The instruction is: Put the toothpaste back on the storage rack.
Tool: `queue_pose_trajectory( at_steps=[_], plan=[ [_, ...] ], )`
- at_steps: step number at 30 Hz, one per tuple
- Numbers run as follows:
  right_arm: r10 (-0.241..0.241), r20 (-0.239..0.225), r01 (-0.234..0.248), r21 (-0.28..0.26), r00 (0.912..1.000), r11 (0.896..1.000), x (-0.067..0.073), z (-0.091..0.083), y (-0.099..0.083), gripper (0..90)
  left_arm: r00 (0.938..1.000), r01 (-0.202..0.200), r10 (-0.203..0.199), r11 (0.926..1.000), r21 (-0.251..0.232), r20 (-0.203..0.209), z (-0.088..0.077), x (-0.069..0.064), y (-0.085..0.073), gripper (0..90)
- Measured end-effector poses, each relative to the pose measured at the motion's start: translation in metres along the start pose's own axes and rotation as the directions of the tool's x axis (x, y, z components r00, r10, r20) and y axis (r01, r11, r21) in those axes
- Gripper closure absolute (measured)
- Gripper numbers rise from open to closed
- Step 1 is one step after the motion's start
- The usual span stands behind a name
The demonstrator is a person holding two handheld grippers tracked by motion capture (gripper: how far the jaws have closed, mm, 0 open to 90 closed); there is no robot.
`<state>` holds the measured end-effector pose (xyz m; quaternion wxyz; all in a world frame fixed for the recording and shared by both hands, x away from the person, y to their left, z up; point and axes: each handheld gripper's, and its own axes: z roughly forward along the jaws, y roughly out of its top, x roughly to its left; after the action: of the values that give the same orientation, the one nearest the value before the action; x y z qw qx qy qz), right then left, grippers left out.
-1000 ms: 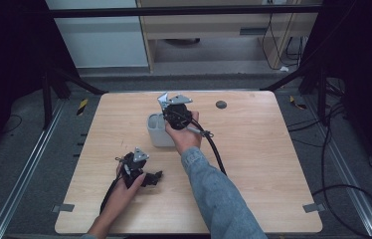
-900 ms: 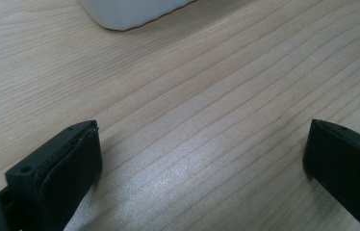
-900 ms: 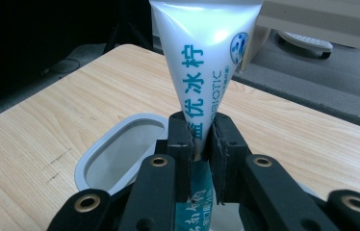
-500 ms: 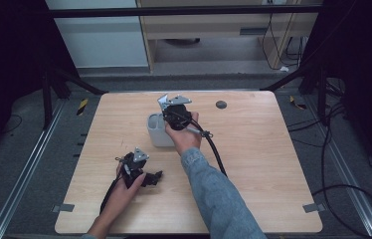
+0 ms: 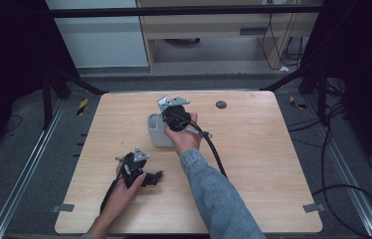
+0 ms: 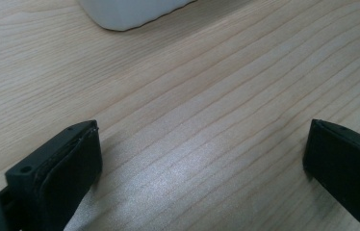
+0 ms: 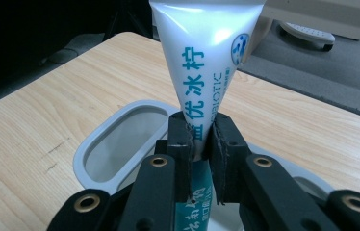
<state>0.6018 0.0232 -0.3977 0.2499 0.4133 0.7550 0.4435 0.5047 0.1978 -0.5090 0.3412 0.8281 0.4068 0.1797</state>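
A white toothpaste tube (image 7: 202, 62) with teal lettering stands upright between the pads of my right gripper (image 7: 201, 130), which is shut on its lower part. Directly under it is a pale grey holder (image 7: 89, 154) with an oval opening at its left. From above, the right gripper (image 5: 175, 117) hangs over that holder (image 5: 154, 132) at the table's middle. My left gripper (image 5: 146, 174) rests low near the front left of the table. Its jaws stand wide open (image 6: 202, 159) over bare wood, with the holder's white base (image 6: 125, 12) a little ahead.
A small dark round disc (image 5: 221, 104) lies on the wooden table (image 5: 263, 174) toward the back right. The right gripper's black cable (image 5: 216, 152) trails across the middle. Metal rails and floor cables ring the table.
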Motion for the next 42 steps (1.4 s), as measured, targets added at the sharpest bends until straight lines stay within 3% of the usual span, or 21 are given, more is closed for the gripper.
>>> queue_pose_trajectory(
  at_steps=[42],
  plan=[
    [0.001, -0.021, 0.0, 0.042, 0.9998, 0.999, 0.003, 0.009, 0.008, 75.9, 1.0, -0.001, 0.001, 1.0, 0.0, 0.001, 0.0, 0.0, 0.0, 0.0]
  ],
)
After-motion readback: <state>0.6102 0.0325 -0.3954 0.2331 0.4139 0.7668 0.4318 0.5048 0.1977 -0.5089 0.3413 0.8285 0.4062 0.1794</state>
